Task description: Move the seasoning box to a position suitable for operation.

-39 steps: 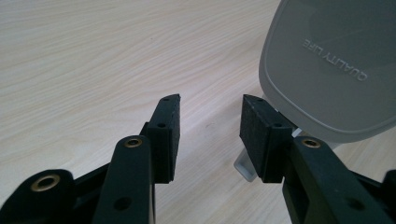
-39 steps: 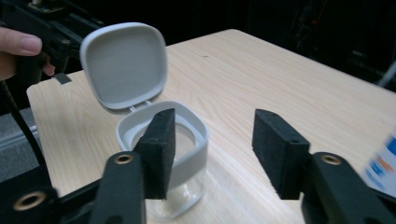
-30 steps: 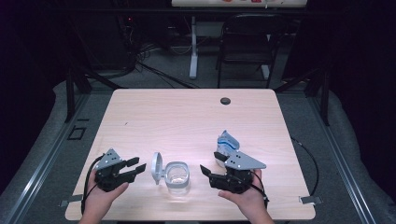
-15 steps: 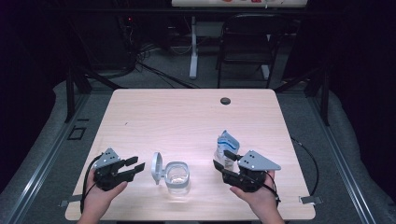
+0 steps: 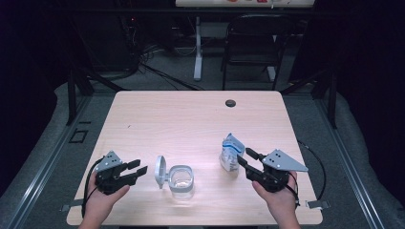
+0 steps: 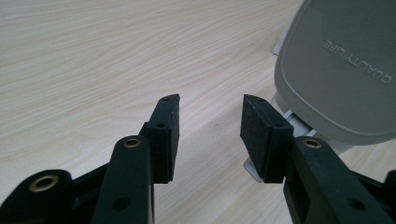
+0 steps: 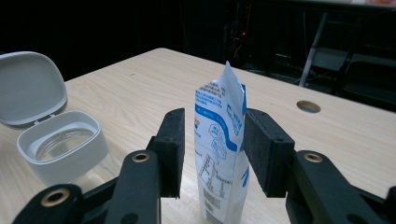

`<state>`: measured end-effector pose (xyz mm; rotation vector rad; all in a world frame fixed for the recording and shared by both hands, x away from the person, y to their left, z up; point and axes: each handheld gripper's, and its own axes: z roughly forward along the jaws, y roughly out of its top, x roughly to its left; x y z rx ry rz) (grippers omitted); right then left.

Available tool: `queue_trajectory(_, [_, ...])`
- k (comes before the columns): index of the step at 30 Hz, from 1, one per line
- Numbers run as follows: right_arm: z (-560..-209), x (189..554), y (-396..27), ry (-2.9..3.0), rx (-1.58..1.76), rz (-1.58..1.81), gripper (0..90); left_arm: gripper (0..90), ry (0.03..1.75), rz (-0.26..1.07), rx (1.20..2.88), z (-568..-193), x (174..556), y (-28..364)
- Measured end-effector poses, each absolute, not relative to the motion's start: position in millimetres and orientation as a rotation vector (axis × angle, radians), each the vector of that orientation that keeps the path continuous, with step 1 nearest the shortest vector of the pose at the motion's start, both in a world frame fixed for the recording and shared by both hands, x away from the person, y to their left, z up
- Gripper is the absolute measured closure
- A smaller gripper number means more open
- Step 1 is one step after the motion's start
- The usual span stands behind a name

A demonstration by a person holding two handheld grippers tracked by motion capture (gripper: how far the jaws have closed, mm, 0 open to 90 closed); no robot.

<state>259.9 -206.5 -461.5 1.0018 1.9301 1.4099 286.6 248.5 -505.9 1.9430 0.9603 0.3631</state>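
Two hand-held grippers at a wooden table, the right one straddling an upright pouch.

Nearest the person, the left gripper (image 5: 130, 172) rests low with its jaws apart and nothing between them, just beside the raised lid (image 6: 343, 70) of the open grey container (image 5: 181, 180). The right gripper (image 5: 244, 159) has just been closing its jaws around the blue-and-white pouch (image 7: 219, 154), which stands upright between the pads (image 7: 172, 149); a narrow gap shows on the left pad's side, so no grip is made. Farther off, the table (image 5: 191, 114) carries a round cable hole (image 5: 230, 102) near its back edge.
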Motion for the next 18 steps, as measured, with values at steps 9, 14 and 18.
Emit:
queue_trajectory(9, [-468,266,-214,1.932,1.026,1.409,50.7,57.8,0.961,0.361,1.948,-506,288,251])
queue_trajectory(14, [-475,269,-217,1.917,1.091,1.354,35.2,57.7,0.968,0.367,1.942,-507,288,252])
queue_trajectory(18, [-484,272,-214,1.923,1.123,1.337,25.5,57.7,0.970,0.367,1.943,-508,289,252])
